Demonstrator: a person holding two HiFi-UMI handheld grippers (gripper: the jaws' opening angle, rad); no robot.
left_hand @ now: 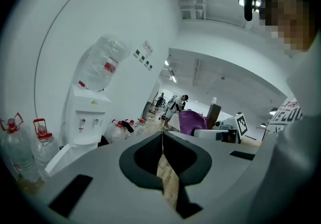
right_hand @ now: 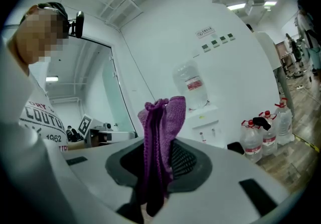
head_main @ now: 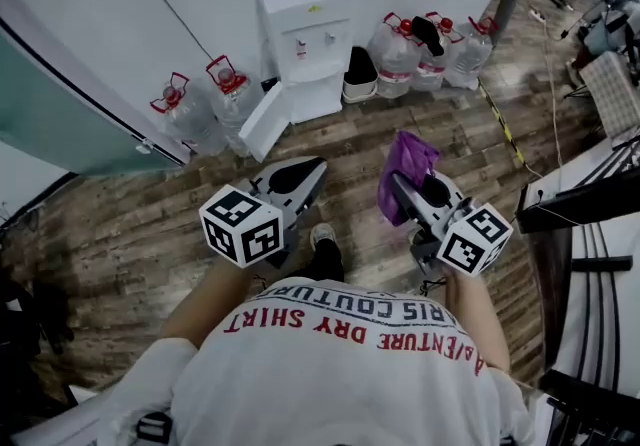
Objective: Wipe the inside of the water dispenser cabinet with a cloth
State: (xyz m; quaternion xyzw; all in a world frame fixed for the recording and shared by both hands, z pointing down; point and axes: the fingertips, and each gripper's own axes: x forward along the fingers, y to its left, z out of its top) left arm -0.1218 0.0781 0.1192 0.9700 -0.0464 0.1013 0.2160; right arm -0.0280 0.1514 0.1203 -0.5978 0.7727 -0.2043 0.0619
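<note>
A white water dispenser (head_main: pixel 305 39) stands against the wall with a bottle on top; its lower cabinet door (head_main: pixel 262 121) hangs open to the left. I stand about a step back from it. My right gripper (head_main: pixel 407 196) is shut on a purple knitted cloth (head_main: pixel 403 174), which sticks up between the jaws (right_hand: pixel 159 142). My left gripper (head_main: pixel 305 182) is shut with nothing in it, the jaws meeting tip to tip (left_hand: pixel 161 140). The dispenser (left_hand: pixel 85 120) also shows at the left of the left gripper view and behind the cloth (right_hand: pixel 208 120) in the right gripper view.
Large water bottles (head_main: pixel 205 104) stand left of the dispenser and more bottles (head_main: pixel 425 52) to its right, with a dark bin (head_main: pixel 360 74) between. Desks and cables (head_main: pixel 590 184) crowd the right side. The floor is wood plank (head_main: pixel 130 224).
</note>
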